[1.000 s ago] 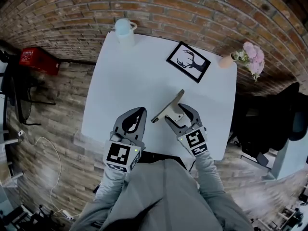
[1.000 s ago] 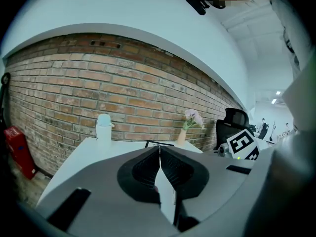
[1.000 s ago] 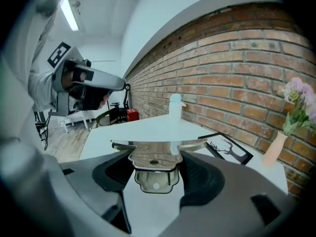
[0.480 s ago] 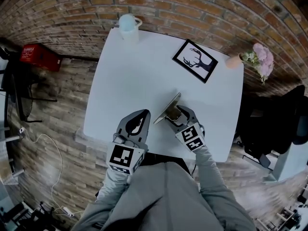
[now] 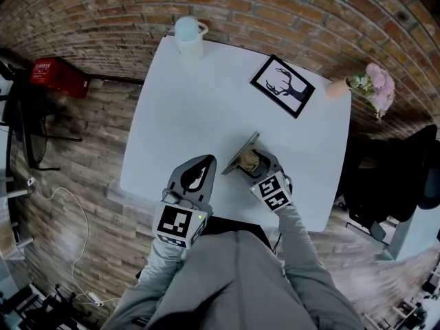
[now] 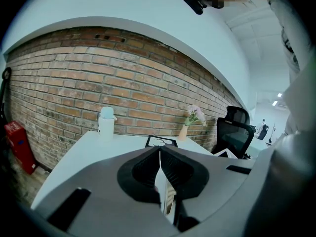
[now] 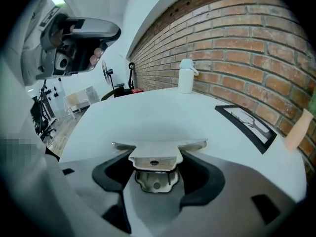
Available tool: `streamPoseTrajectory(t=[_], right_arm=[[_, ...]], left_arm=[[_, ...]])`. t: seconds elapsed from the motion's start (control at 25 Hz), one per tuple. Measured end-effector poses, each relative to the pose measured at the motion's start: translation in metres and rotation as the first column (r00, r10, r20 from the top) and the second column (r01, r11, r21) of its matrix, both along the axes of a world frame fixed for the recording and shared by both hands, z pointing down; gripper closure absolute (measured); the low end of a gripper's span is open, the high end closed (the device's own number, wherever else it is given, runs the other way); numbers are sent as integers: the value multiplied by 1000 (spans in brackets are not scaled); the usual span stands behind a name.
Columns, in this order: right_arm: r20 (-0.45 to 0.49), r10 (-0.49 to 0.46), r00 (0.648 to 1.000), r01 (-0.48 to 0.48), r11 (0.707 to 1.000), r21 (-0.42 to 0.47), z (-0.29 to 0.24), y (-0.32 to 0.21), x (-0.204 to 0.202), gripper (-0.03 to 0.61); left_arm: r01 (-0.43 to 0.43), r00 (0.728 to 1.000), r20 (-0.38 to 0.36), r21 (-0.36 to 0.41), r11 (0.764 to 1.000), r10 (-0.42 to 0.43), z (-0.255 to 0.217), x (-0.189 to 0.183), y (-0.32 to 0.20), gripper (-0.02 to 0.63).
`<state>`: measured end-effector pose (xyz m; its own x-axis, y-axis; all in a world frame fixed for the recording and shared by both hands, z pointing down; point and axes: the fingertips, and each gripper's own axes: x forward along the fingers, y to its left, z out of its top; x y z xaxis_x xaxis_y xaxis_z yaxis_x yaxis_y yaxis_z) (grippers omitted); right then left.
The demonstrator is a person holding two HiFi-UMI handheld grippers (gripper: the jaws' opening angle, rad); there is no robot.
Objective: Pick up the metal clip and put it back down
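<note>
1. My right gripper (image 5: 253,162) is clamped on the metal clip (image 7: 157,154). In the right gripper view the clip's handle sits between the two black pads, which press on it from both sides with the jaws set fairly wide.
2. The clip's broad flat plate sticks out ahead of the jaws, lying roughly level and crosswise to them.
3. From the head view the clip is low over the near part of the white table (image 5: 206,102), right of centre. I cannot tell whether its edge touches the surface.
4. My left gripper (image 6: 160,154) has its jaws pressed together with nothing between them. It hovers near the table's near edge, just left of the right gripper and apart from the clip.
5. At the far left corner of the table stands a white jug (image 5: 188,36).
6. A framed deer picture (image 5: 282,86) lies flat toward the far right.
7. A small vase of pink flowers (image 5: 364,84) sits at the far right corner.
</note>
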<state>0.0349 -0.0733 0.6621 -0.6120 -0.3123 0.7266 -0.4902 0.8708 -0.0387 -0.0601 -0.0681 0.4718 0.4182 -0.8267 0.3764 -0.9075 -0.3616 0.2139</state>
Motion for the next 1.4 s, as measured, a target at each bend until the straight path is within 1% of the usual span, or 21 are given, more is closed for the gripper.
streamPoseTrajectory(t=[0.28, 0.56, 0.8, 0.92, 1.0, 1.16, 1.28, 1.4], right_arm=[[5, 8, 1000, -8, 1000, -25, 1, 1, -1, 278], [3, -5, 1000, 5, 1000, -30, 0, 5, 0, 278], [40, 25, 999, -24, 1000, -8, -18, 1, 3, 276], [61, 24, 998, -25, 1000, 18, -31, -2, 4, 276], [83, 27, 996, -29, 999, 27, -42, -4, 3, 276], [158, 52, 986, -58, 998, 28, -70, -8, 2, 276], [228, 79, 970, -90, 995, 38, -97, -13, 3, 278], [297, 109, 949, -134, 989, 68, -129, -19, 8, 278]], left_arm=[[3, 1000, 0, 3, 1000, -3, -1, -1, 1, 586], [3, 1000, 0, 8, 1000, -3, -3, 0, 0, 586], [1, 1000, 2, 21, 1000, -1, -9, -1, -4, 585], [0, 1000, 5, 29, 1000, 0, -12, 0, -5, 586], [-2, 1000, 8, 39, 999, 2, -15, 1, -7, 585], [-4, 1000, 14, 64, 998, 3, -26, 1, -9, 586], [-5, 1000, 17, 88, 996, 3, -35, 2, -11, 586], [-10, 1000, 19, 116, 993, 8, -47, 4, -14, 586]])
